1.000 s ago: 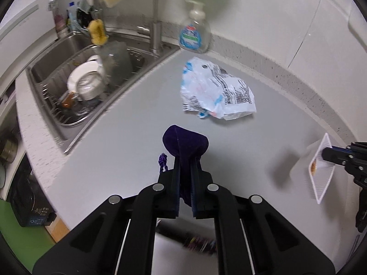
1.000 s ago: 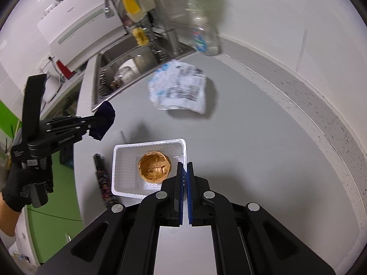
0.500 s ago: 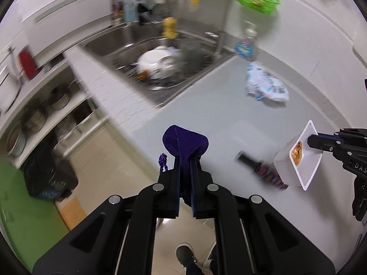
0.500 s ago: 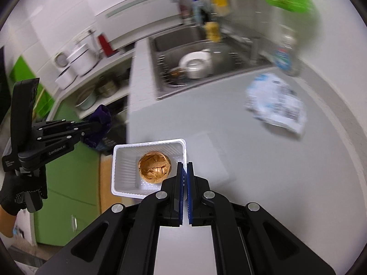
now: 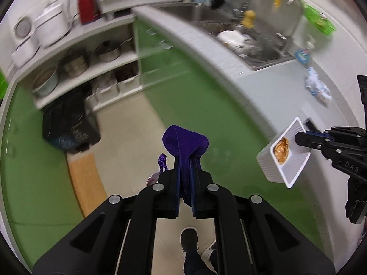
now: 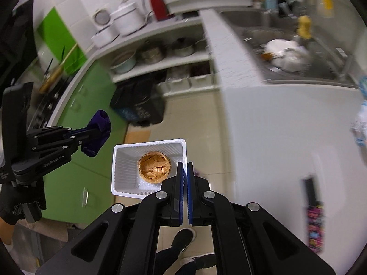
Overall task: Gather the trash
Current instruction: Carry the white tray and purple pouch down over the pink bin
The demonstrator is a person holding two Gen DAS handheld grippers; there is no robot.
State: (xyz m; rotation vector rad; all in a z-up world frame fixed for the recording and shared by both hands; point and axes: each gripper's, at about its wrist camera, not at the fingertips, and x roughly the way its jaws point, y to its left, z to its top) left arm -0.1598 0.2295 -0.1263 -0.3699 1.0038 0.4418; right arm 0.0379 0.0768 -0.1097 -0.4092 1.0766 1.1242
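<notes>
My left gripper [image 5: 186, 160] is shut on a purple cloth pouch [image 5: 184, 143] and holds it in the air above the kitchen floor; it also shows in the right wrist view [image 6: 97, 129]. My right gripper [image 6: 185, 167] is shut on the rim of a white plastic tray [image 6: 128, 160] that holds a brown paper cup liner [image 6: 154, 167]; the tray also shows in the left wrist view [image 5: 283, 158]. A black trash bag [image 5: 66, 123] stands on the floor by the shelves, ahead of both grippers [image 6: 137, 105].
A grey counter [image 6: 275, 126] is on the right with a crumpled white and blue wrapper [image 5: 317, 89] and a dark wrapper [image 6: 313, 213]. The sink [image 6: 284, 55] holds dishes. Shelves with pots [image 5: 75, 64] and green cabinets [image 6: 91, 160] line the left. A shoe [image 5: 189, 238] is below.
Both grippers have swung left, away from the counter and out over the floor, carrying the pouch and the tray. The trash bag and shelves have come into view.
</notes>
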